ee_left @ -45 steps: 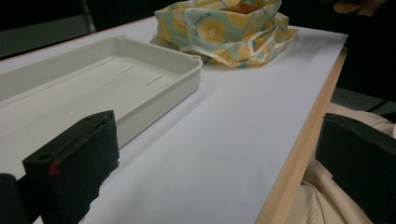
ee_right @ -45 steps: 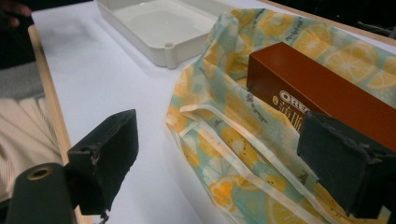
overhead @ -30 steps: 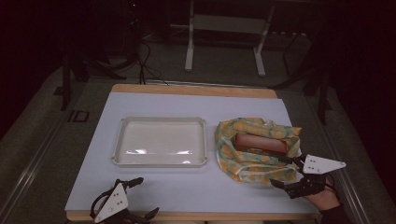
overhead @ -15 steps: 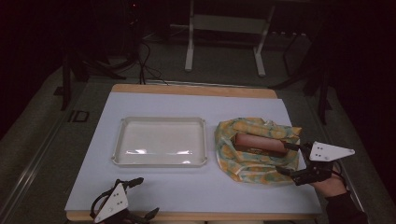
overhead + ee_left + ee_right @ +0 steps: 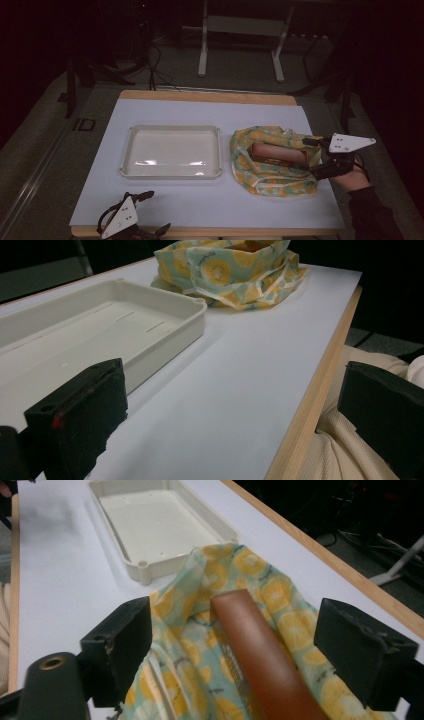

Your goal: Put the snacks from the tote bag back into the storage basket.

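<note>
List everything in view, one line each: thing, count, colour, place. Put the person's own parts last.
table: one, white top with a wooden edge, centre of the high view.
tray: one, cream, shallow and empty, left half of the table.
cloth: one, pale green with yellow lemon print, bunched and opened on the right half of the table.
brown case: one, reddish brown, long, lying on the cloth.
stand: one, light grey, on the floor behind the table.
left gripper: one, black with a grey plate, near table edge, jaws open and holding nothing.
right gripper: one, black with a grey plate, at the cloth's right side, jaws open either side of the brown case and just closing.
</note>
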A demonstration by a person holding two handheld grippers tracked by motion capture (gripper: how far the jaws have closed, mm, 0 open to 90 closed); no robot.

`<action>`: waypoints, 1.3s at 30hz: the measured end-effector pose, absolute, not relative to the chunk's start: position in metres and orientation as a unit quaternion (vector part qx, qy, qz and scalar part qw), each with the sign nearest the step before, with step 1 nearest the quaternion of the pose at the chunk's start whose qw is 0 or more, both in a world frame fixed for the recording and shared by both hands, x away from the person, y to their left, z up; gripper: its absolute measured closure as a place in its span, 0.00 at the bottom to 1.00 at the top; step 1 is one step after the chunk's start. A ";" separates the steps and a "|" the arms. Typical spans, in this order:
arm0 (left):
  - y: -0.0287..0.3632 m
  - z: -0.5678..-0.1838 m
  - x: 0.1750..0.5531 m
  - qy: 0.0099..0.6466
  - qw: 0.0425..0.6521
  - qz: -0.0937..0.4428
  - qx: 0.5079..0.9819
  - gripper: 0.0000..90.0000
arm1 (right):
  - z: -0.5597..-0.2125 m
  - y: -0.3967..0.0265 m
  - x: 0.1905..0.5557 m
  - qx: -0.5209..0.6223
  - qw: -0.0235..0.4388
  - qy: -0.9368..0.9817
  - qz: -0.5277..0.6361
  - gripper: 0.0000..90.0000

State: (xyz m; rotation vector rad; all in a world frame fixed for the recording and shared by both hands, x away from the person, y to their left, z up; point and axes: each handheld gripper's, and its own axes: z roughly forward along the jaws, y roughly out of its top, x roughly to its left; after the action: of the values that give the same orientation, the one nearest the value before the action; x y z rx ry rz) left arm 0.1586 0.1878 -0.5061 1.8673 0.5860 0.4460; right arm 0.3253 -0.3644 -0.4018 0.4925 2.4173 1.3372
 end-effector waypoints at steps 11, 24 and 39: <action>0.188 -0.506 0.159 0.243 0.536 0.186 0.786 0.00 | -0.400 -0.361 0.354 0.179 0.162 0.861 0.448 0.20; 0.187 -0.507 0.159 0.241 0.535 0.185 0.789 0.00 | -0.413 -0.362 0.381 0.181 0.158 0.877 0.416 0.27; 0.188 -0.508 0.158 0.242 0.534 0.183 0.789 0.00 | -0.444 -0.357 0.398 0.183 0.115 0.911 0.351 0.30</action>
State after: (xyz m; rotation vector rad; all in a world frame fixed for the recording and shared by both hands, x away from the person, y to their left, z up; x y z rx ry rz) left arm 0.1580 0.1877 -0.5078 1.8802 0.5761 0.4359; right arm 0.3975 -0.3573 -0.4441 0.5374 2.6704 1.0277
